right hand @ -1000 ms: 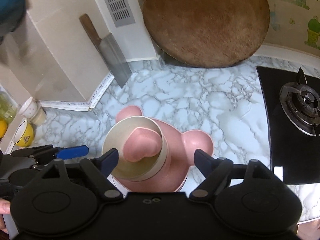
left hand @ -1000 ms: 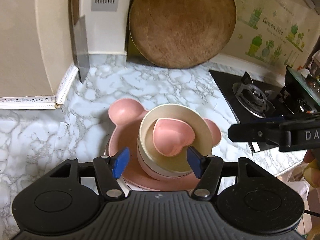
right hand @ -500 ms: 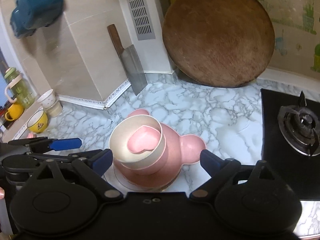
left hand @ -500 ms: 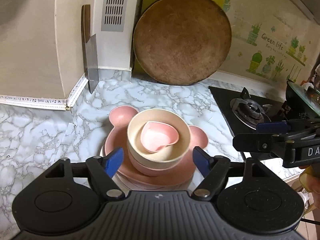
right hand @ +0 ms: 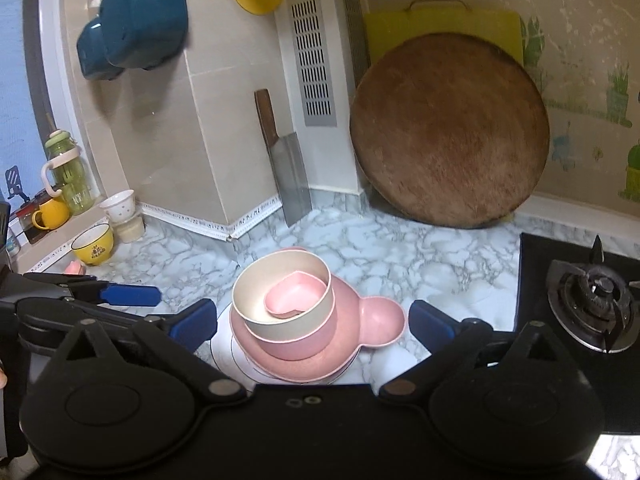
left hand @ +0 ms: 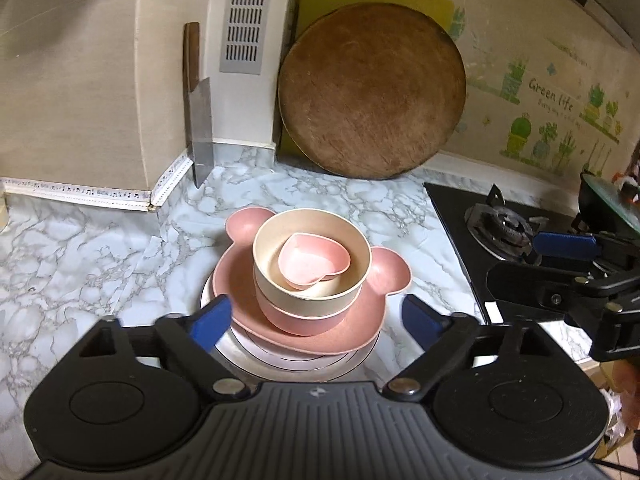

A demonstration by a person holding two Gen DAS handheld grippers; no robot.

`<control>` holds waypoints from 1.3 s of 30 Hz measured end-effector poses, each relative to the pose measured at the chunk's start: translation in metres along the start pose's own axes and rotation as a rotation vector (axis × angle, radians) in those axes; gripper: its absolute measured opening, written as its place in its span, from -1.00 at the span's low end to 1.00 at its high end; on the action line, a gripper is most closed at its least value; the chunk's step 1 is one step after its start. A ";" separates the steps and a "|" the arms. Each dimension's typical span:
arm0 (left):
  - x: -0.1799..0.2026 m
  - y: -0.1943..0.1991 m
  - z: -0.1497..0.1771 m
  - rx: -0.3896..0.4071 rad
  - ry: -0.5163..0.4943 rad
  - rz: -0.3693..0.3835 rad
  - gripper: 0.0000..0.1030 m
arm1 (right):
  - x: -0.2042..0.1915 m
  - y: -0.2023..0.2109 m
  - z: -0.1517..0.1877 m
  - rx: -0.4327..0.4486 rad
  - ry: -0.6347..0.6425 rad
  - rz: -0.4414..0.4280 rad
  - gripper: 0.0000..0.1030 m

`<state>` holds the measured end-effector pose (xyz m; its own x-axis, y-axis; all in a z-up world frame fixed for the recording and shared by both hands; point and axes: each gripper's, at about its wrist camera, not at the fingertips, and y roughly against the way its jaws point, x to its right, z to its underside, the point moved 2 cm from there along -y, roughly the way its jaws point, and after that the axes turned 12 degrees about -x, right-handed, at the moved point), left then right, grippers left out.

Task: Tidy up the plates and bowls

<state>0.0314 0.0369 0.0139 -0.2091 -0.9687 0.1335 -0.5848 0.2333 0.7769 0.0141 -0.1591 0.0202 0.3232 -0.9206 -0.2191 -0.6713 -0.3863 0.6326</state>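
One stack stands on the marble counter. A white plate lies at the bottom, then a pink bear-eared plate, a pink bowl, a cream bowl and a small pink heart-shaped dish on top. The stack also shows in the right wrist view, with the cream bowl and heart dish. My left gripper is open and empty, above and short of the stack. My right gripper is open and empty, also held back from it.
A round wooden board and a cleaver lean on the back wall. A gas hob lies to the right. Cups and a yellow bowl stand on the far-left ledge.
Both grippers have pulled back and up from the stack, and the left one has opened wider. The stack has not moved.
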 end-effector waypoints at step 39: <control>0.015 0.005 0.016 0.075 -0.025 -0.042 0.99 | 0.017 -0.001 0.028 0.058 -0.072 0.067 0.99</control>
<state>0.0124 0.0254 0.0100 -0.2019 -0.9756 0.0858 -0.6505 0.1990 0.7330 0.0012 -0.1759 -0.0052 0.2289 -0.9456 -0.2313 -0.7281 -0.3240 0.6041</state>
